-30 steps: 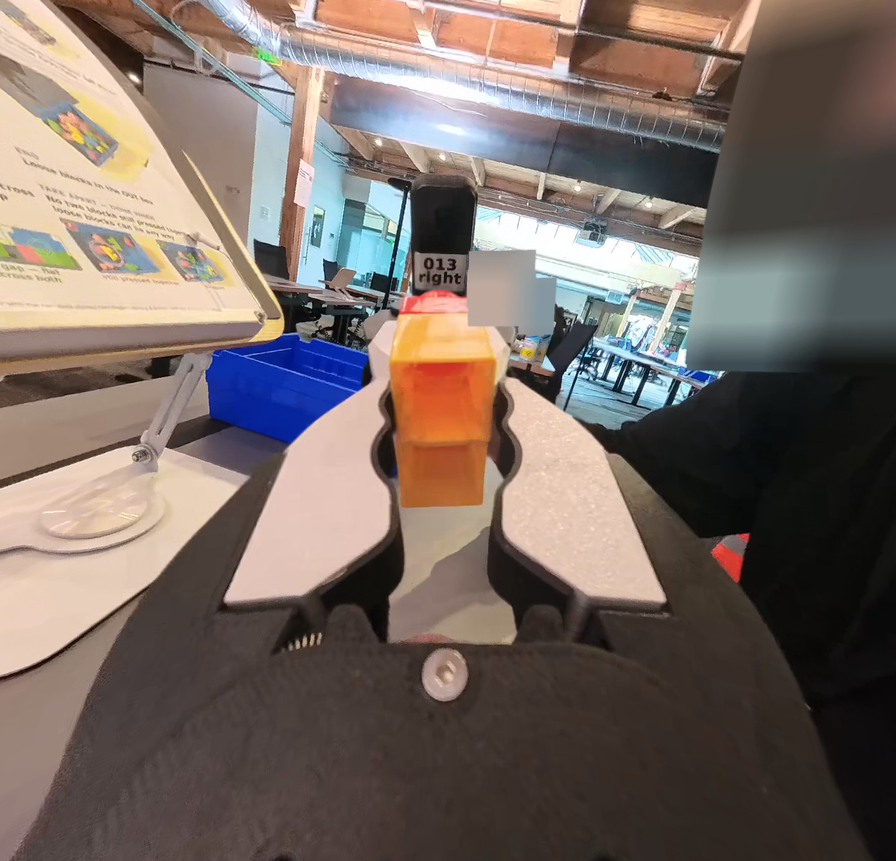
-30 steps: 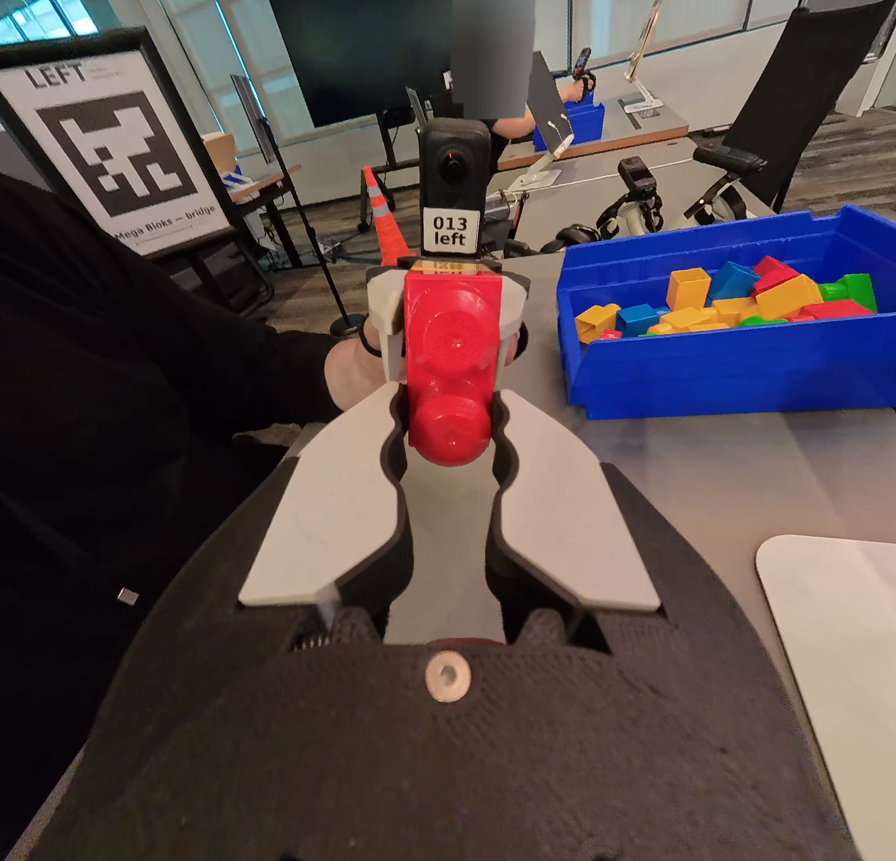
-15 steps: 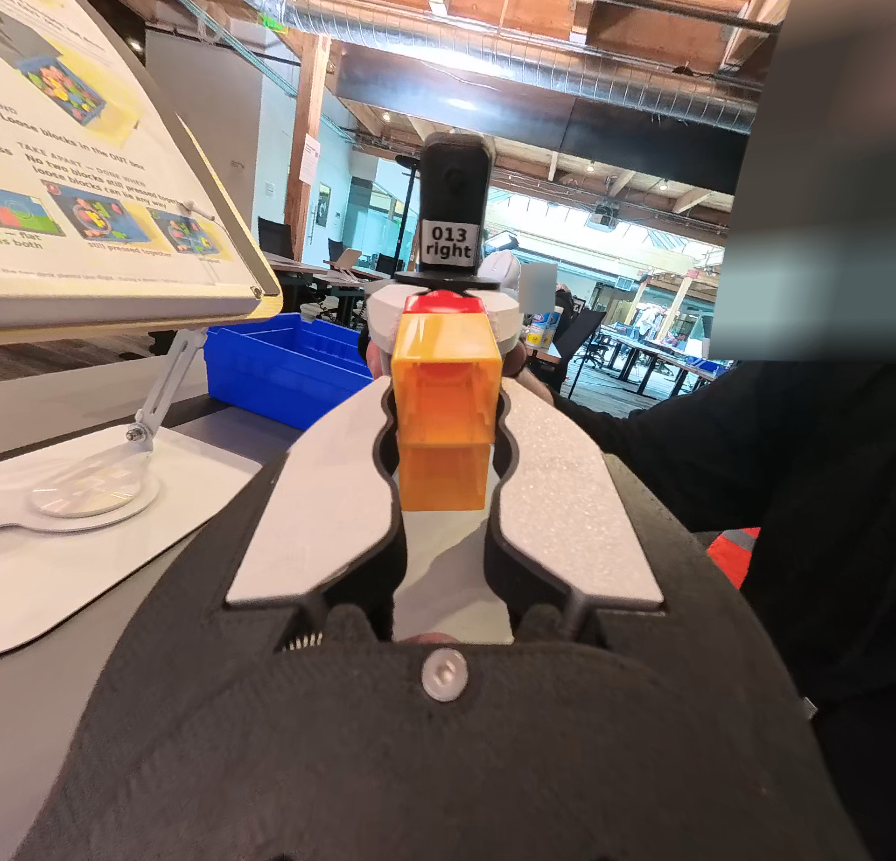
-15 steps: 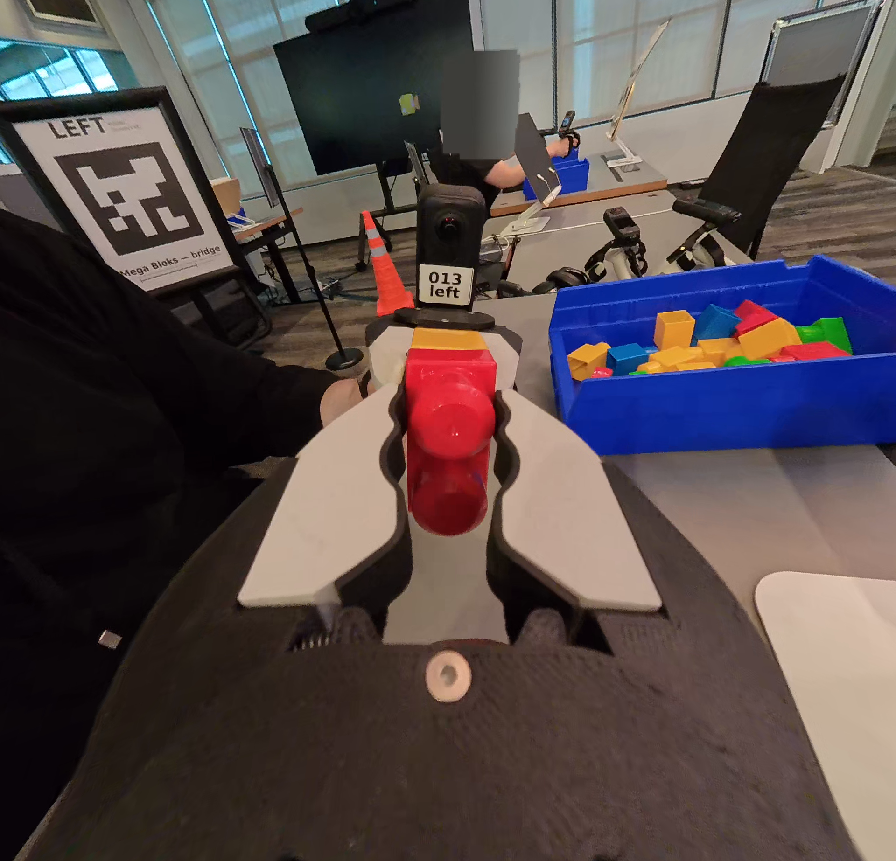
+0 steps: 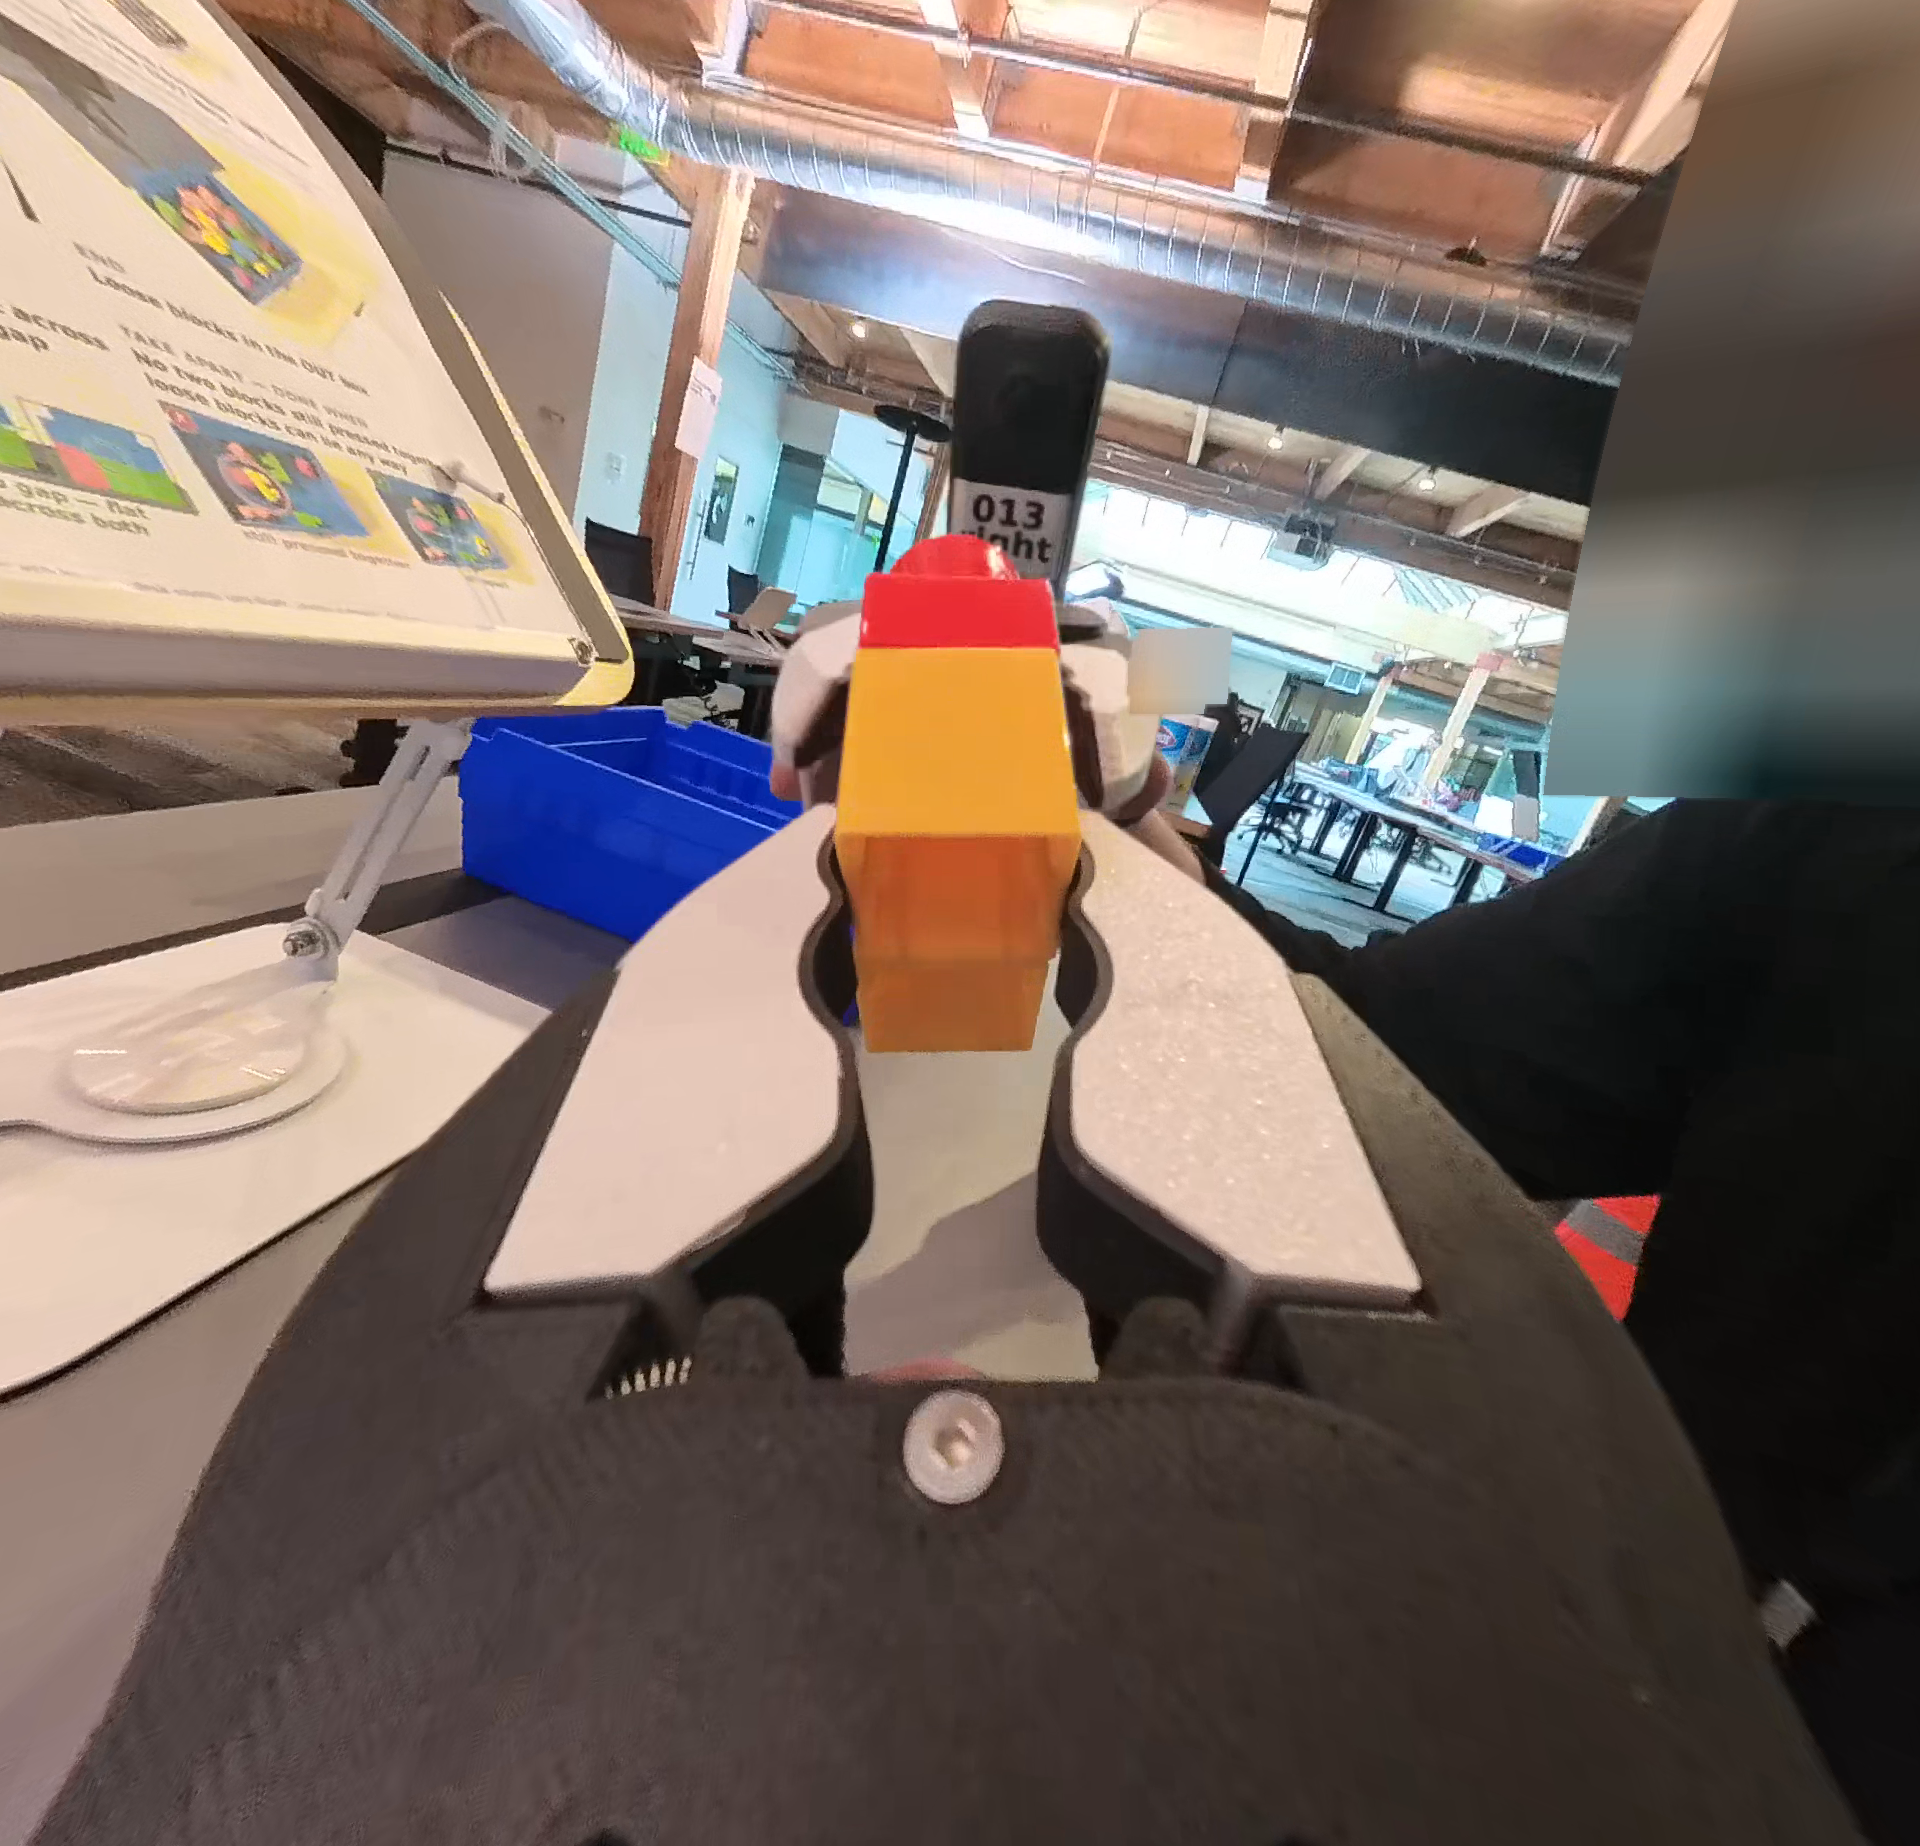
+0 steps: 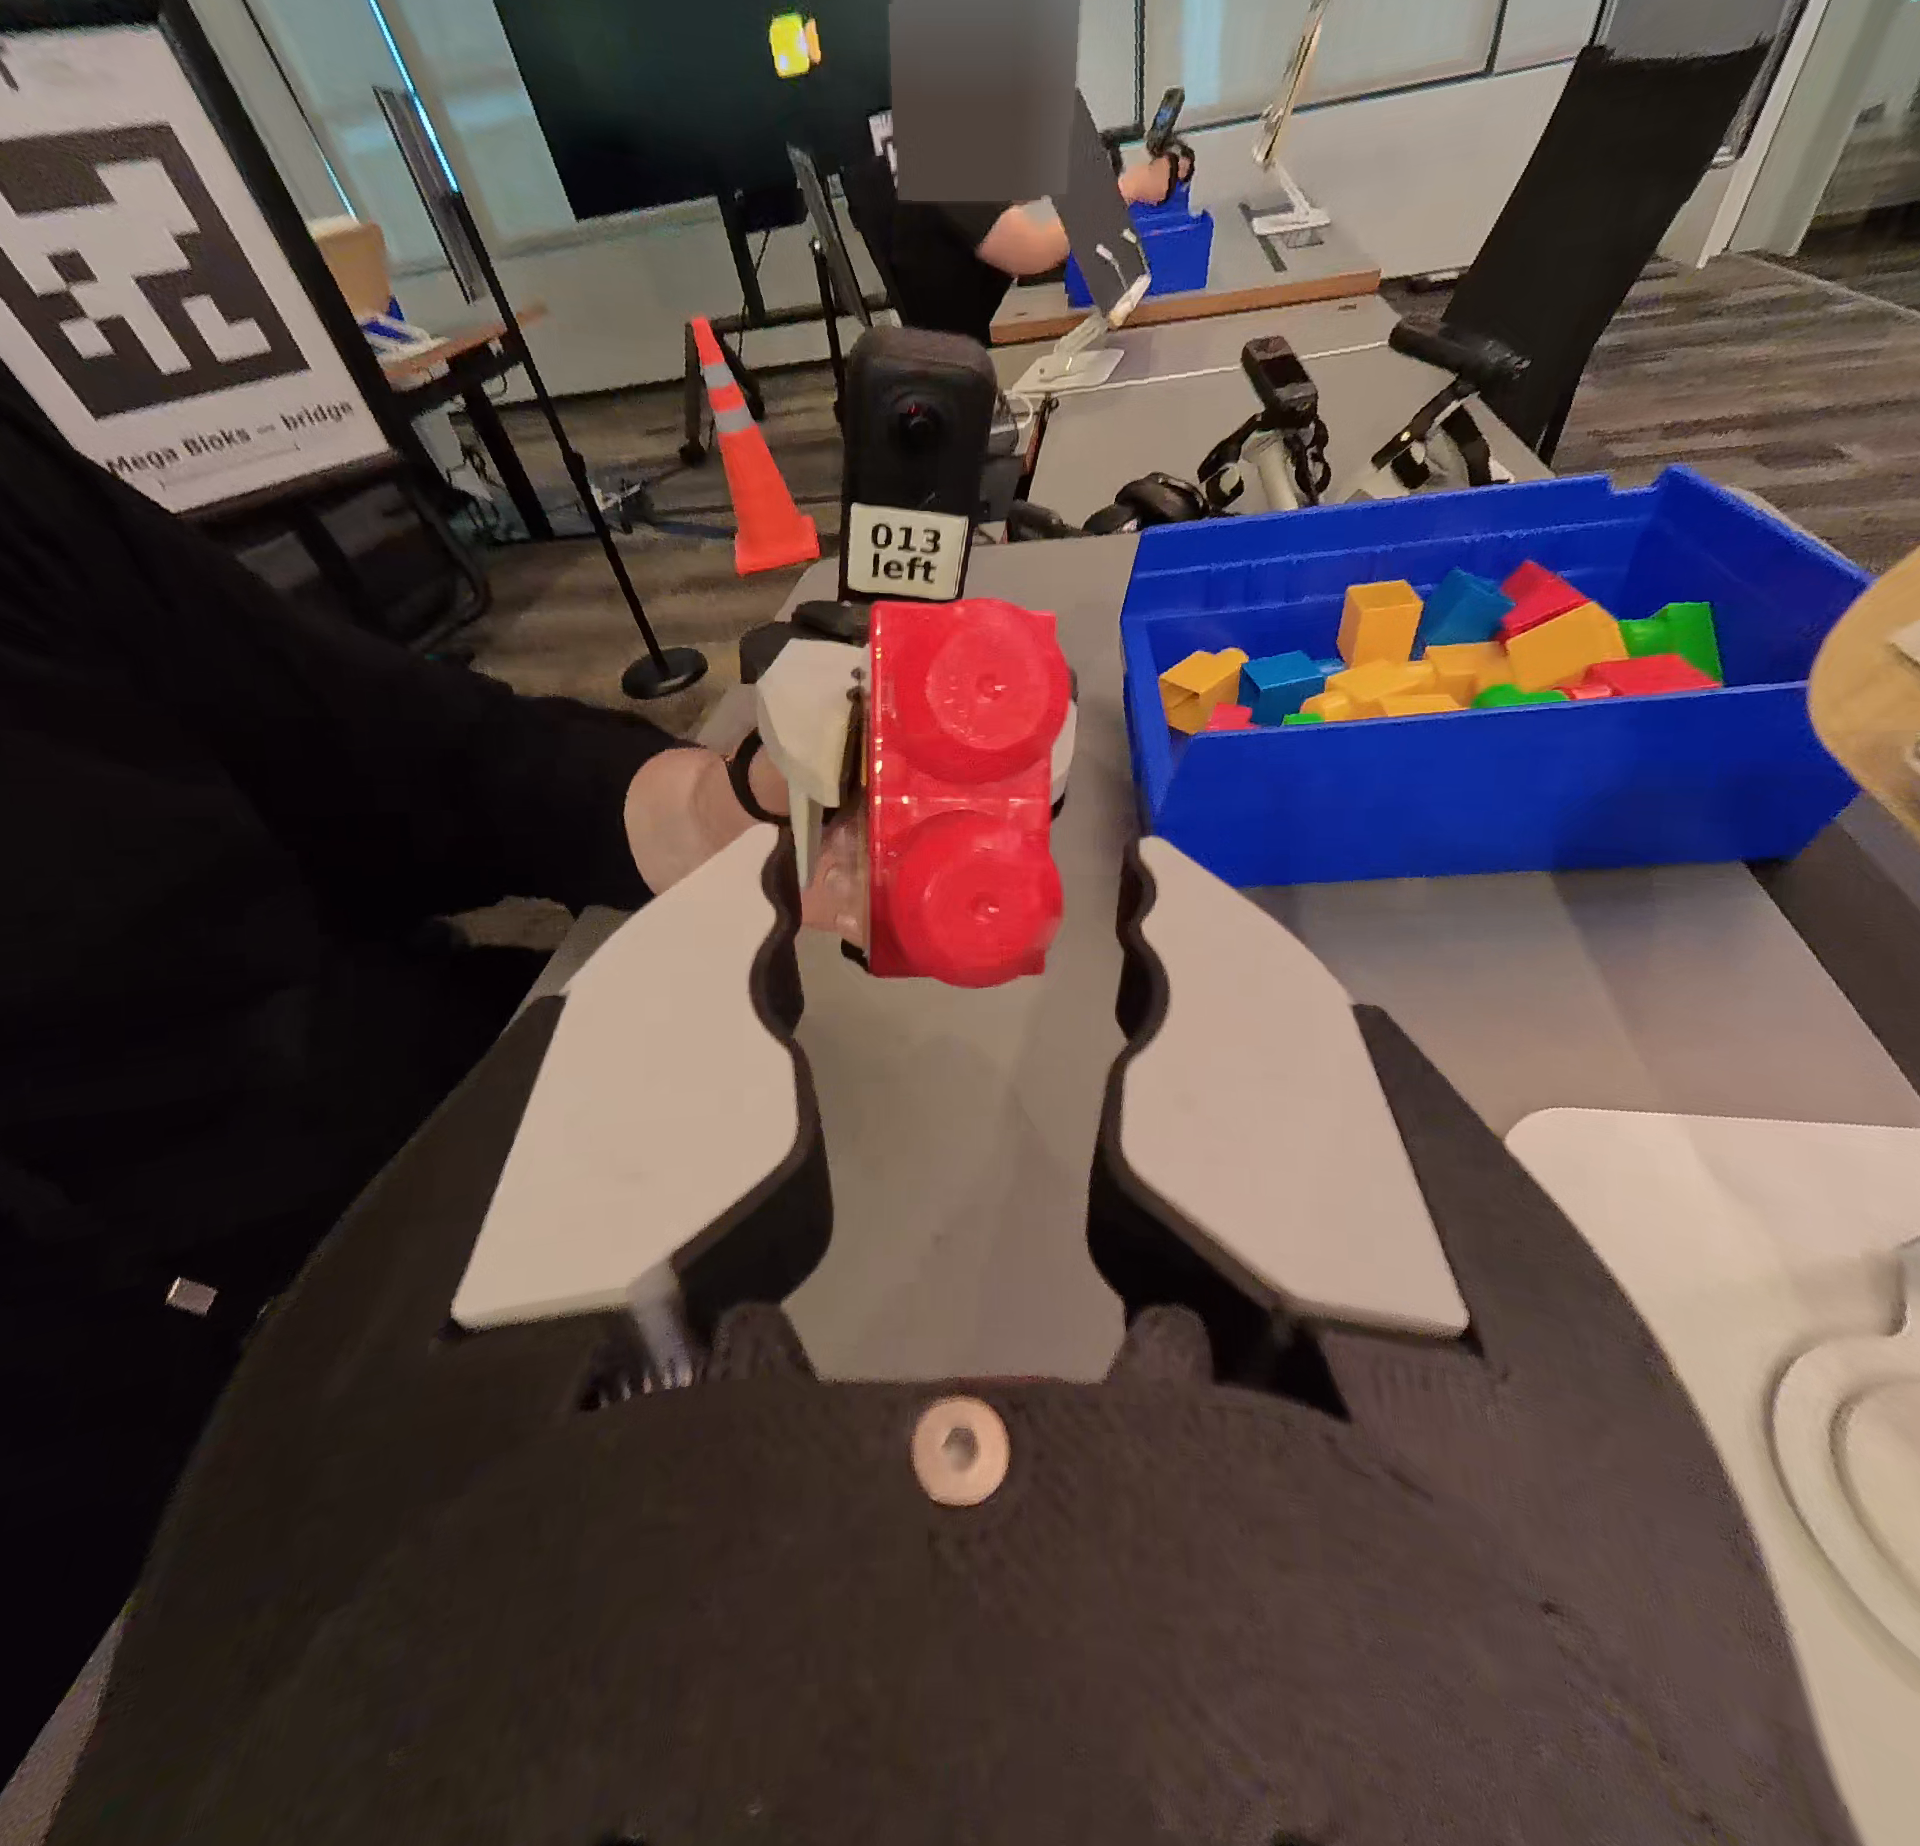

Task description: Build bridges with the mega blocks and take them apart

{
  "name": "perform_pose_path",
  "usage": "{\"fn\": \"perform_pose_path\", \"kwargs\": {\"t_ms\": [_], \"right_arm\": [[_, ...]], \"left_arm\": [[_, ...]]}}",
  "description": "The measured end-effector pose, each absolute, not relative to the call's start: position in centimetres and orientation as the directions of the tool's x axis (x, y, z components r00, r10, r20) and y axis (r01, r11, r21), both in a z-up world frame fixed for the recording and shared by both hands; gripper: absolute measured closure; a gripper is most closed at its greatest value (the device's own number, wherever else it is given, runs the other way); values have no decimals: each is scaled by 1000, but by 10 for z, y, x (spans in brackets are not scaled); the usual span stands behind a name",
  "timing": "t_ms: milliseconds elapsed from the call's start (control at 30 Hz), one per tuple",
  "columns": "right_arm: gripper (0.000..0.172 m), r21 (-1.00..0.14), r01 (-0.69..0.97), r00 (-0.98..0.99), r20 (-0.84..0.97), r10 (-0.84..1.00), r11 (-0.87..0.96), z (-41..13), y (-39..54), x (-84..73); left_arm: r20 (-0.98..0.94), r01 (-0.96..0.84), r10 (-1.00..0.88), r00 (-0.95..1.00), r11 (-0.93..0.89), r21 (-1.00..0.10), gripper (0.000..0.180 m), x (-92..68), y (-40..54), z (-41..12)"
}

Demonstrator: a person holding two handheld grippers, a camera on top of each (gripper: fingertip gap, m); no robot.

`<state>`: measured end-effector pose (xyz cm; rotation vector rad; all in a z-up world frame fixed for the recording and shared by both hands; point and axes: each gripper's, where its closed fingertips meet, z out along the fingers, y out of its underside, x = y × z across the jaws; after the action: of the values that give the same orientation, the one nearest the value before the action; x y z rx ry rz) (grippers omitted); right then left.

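The two hand-held grippers face each other, raised above the grey table (image 6: 1455, 965), with a small stack of two blocks between them. The left gripper (image 5: 951, 923) pinches the orange block (image 5: 951, 809), both pads pressed against its flanks. A red block (image 6: 961, 788) is plugged onto the orange block's far end, and its two studs point straight at the right gripper (image 6: 951, 892).

The right gripper stands spread. The red block sits between its fingertips with a clear gap on both sides, wider on the right, so it grips nothing.

The red block's long axis runs up and down in the right wrist view, its two studs one above the other, and crosswise to the line joining the grippers. It lies directly ahead of the right gripper, slightly left of centre between the fingers. To pull the pair apart, I reckon the right gripper must close on the red block's side faces and draw back along that line.

The blue bin (image 6: 1455, 788) of loose blocks stands just beside them, to the right gripper's right
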<state>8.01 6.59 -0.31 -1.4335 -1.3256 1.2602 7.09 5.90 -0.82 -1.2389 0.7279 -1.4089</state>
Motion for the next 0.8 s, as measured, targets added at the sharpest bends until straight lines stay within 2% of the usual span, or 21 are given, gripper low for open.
{"fn": "perform_pose_path", "kwargs": {"t_ms": [100, 200, 467, 600, 767, 800], "right_arm": [[120, -961, 244, -25, -138, 990, -128, -12, 65, 74], [135, -960, 229, -99, -191, 977, -164, -13, 55, 71], [135, -970, 226, -84, -115, 990, -93, -7, 53, 73], [135, -977, 207, -34, -67, 997, -59, 9, 60, 91], [135, -958, 276, 119, 110, 987, 73, 42, 82, 163], [135, -940, 329, 183, 161, 970, 94, 46, 95, 188]], "left_arm": [[274, 321, -957, 92, -232, -918, 145, 74, 54, -6], [262, 351, -961, 89, -216, -911, 145, 72, 53, -2], [260, 365, -964, 48, -225, -903, 143, 70, 50, 0], [251, 362, -963, 101, -199, -910, 138, 60, 58, 1], [202, 301, -968, 150, -150, -942, 180, 48, 61, -9], [202, 294, -967, 154, -151, -944, 180, 47, 63, -11]]}}
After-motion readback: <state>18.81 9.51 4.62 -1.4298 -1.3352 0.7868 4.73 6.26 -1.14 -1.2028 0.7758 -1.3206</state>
